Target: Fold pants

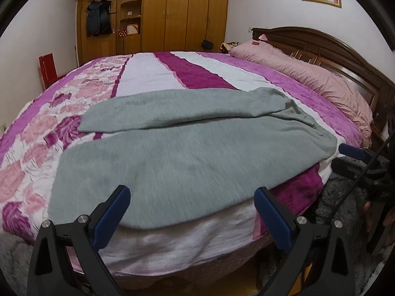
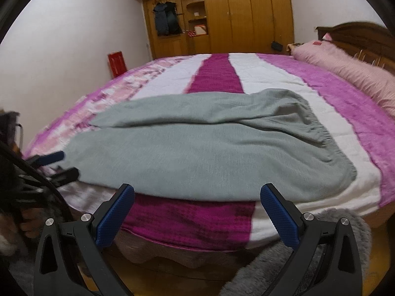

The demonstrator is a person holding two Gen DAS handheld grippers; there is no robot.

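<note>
Grey pants lie spread on the bed, legs pointing left and the elastic waistband to the right. The near leg reaches the bed's front edge; the far leg lies behind it. My left gripper hovers open at the front edge over the near leg, nothing between its blue pads. In the right wrist view the same pants fill the middle, waistband at right. My right gripper is open just short of the near hem. The left gripper shows at the left edge there.
The bed carries a pink, magenta and white striped cover. A pink pillow lies along the dark wooden headboard. A wooden wardrobe stands behind, a red box at left, a grey fluffy rug on the floor.
</note>
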